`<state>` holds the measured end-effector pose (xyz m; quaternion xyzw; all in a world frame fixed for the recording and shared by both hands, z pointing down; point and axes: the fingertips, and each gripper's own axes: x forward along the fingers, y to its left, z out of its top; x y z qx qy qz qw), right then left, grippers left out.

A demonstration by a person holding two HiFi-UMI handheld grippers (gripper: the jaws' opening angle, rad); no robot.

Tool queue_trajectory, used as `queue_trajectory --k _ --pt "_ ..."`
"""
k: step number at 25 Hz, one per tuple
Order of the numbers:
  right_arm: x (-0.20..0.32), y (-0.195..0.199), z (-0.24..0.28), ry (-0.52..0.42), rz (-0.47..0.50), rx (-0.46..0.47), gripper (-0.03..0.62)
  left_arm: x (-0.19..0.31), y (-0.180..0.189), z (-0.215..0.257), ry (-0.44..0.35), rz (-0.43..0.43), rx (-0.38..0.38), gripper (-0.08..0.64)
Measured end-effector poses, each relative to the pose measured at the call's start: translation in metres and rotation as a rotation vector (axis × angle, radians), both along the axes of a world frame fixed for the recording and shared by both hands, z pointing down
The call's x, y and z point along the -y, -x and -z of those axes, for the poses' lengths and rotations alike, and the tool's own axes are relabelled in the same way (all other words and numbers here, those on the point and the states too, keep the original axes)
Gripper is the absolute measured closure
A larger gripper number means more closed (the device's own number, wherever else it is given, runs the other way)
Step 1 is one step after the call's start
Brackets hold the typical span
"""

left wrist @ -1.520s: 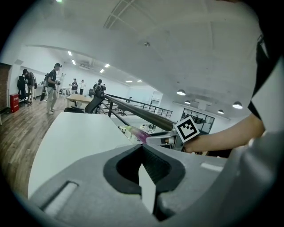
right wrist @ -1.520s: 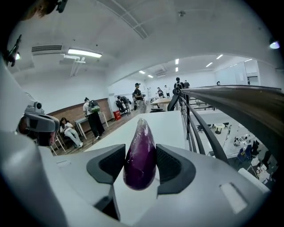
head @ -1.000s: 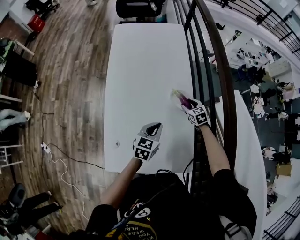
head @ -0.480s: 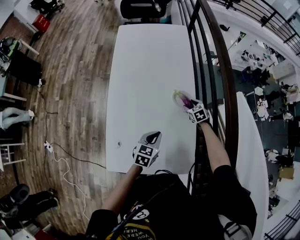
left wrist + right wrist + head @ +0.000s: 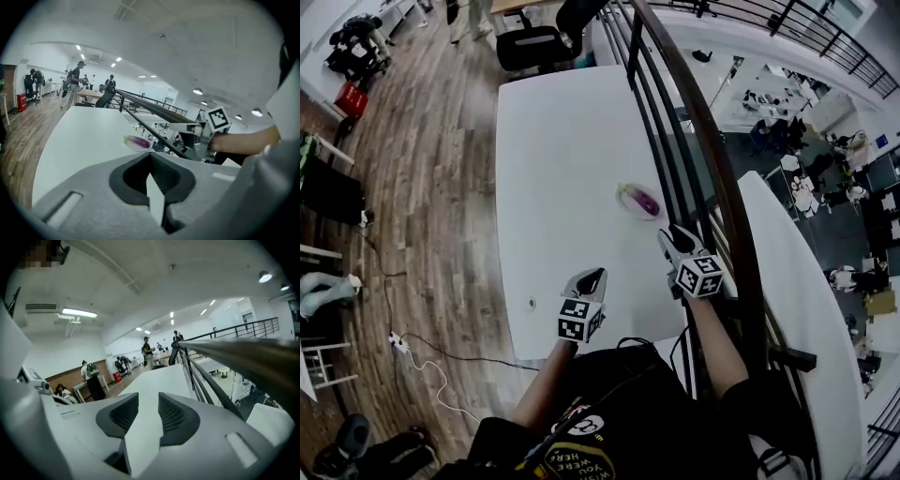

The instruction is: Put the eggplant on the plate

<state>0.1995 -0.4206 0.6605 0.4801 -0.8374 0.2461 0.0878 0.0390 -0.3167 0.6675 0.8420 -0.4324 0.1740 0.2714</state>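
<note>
Head view: the eggplant [image 5: 642, 201] is laid on the plate [image 5: 630, 210], long axis diagonal, stem pointed up-left; the left tool [image 5: 594, 275] is pressed together, while the right tool [image 5: 677, 234], just closing, is spread and empty.

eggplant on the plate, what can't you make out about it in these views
- Head view: the eggplant and plate are too small to show the stem or how it sits against the rim.
- Left gripper view: seen low and far off, the eggplant hides the plate's far side.
- Right gripper view: neither shows; the right gripper fills the lower frame.
</note>
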Motion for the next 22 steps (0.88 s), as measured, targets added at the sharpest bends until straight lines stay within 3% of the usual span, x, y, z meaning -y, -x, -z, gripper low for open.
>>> queue_trajectory --k 3,7,9,12,16,22 --pt "-0.053 -0.001 0.045 -0.067 -0.083 0.042 0.509 -0.004 0.000 0.023 -0.037 0.001 -0.038 0.555" --pt "-0.109 -0.012 0.068 -0.104 -0.184 0.020 0.591 -0.006 -0.007 0.073 -0.204 -0.008 -0.062 0.555" --pt "-0.137 -0.017 0.078 -0.124 -0.219 -0.002 0.594 -0.019 -0.019 0.089 -0.250 -0.050 -0.064 0.555" --pt "-0.177 -0.024 0.081 -0.108 -0.258 0.003 0.594 -0.052 -0.042 0.096 -0.216 -0.116 -0.098 0.555" --pt "-0.207 -0.029 0.079 -0.077 -0.297 0.044 0.594 -0.085 -0.060 0.093 -0.209 -0.206 -0.071 0.555" --pt "-0.205 -0.015 0.088 -0.117 -0.268 0.021 0.594 -0.082 -0.037 0.093 -0.214 -0.159 -0.074 0.555"
